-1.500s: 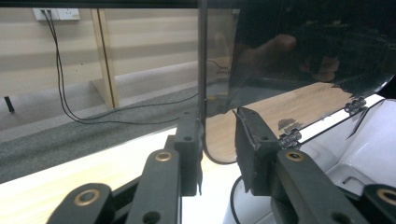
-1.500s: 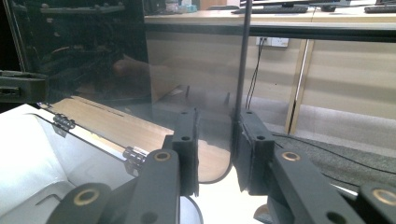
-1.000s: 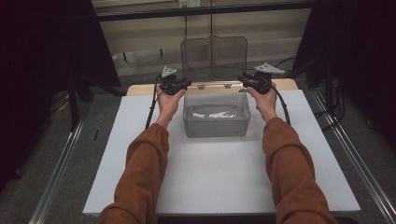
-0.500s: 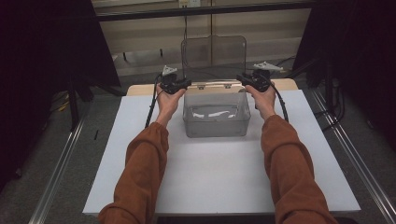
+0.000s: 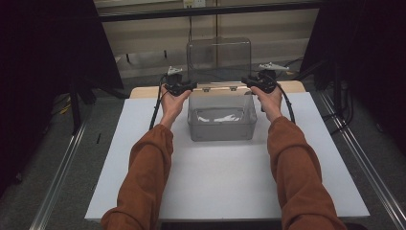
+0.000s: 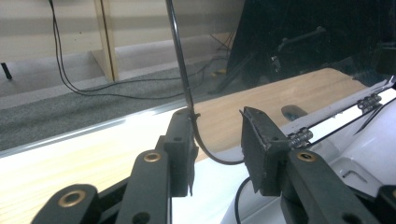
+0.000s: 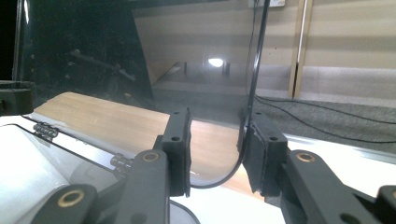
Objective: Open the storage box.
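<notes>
Both sets of jaws have just been opening since the earlier frames, easing off the upright lid (image 5: 219,57) of the clear box (image 5: 221,117) while my hands hold their places. At left, my left gripper (image 5: 189,86) sits at the lid's lower left corner, jaws narrowly parted, one pad (image 6: 183,149) against the clear edge, the other off it. The box rests at the far middle of the white surface (image 5: 225,182), lid hinged open. At right, my right gripper (image 5: 249,80) straddles the opposite corner, jaws slightly apart.
</notes>
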`<action>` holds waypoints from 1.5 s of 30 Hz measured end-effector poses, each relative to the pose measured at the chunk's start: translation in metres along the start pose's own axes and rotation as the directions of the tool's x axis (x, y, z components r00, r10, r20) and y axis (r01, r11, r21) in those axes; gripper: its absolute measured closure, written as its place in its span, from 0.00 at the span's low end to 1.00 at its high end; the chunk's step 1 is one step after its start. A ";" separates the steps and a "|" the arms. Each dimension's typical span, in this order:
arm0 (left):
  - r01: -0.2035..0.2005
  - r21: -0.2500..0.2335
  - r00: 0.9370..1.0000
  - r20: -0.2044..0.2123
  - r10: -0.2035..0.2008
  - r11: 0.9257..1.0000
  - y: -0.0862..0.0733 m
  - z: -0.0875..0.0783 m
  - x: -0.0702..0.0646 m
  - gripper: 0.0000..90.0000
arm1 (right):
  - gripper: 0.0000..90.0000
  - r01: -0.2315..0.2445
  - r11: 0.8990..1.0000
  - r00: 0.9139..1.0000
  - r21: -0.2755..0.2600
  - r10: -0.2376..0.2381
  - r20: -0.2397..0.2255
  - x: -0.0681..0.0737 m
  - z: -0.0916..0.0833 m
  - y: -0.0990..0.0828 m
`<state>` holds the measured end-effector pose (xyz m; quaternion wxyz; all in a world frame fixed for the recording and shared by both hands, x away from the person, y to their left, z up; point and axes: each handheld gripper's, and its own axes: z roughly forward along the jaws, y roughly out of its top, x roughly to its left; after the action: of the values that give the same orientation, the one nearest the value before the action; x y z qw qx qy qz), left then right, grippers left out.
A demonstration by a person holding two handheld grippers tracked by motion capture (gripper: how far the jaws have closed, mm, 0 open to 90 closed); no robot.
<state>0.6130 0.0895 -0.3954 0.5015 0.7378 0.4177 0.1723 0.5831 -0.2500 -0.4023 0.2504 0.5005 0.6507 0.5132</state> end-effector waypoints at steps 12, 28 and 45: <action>0.009 0.034 0.999 -0.033 -0.008 0.999 0.001 0.003 -0.001 0.66 | 0.67 -0.063 0.996 0.998 0.059 0.063 -0.001 -0.002 0.003 0.000; 0.030 0.043 0.998 -0.056 -0.027 0.999 -0.001 0.006 0.000 0.63 | 0.61 -0.192 0.977 0.980 0.094 0.195 -0.028 -0.009 0.010 -0.009; 0.092 0.019 0.996 -0.023 -0.091 0.996 -0.005 0.009 0.005 0.58 | 0.60 -0.197 0.975 0.980 0.103 0.199 -0.009 -0.008 0.012 -0.008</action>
<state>0.6198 0.0882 -0.4050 0.4967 0.7210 0.4582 0.1530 0.5933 -0.2516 -0.4155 0.1661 0.5700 0.6254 0.5064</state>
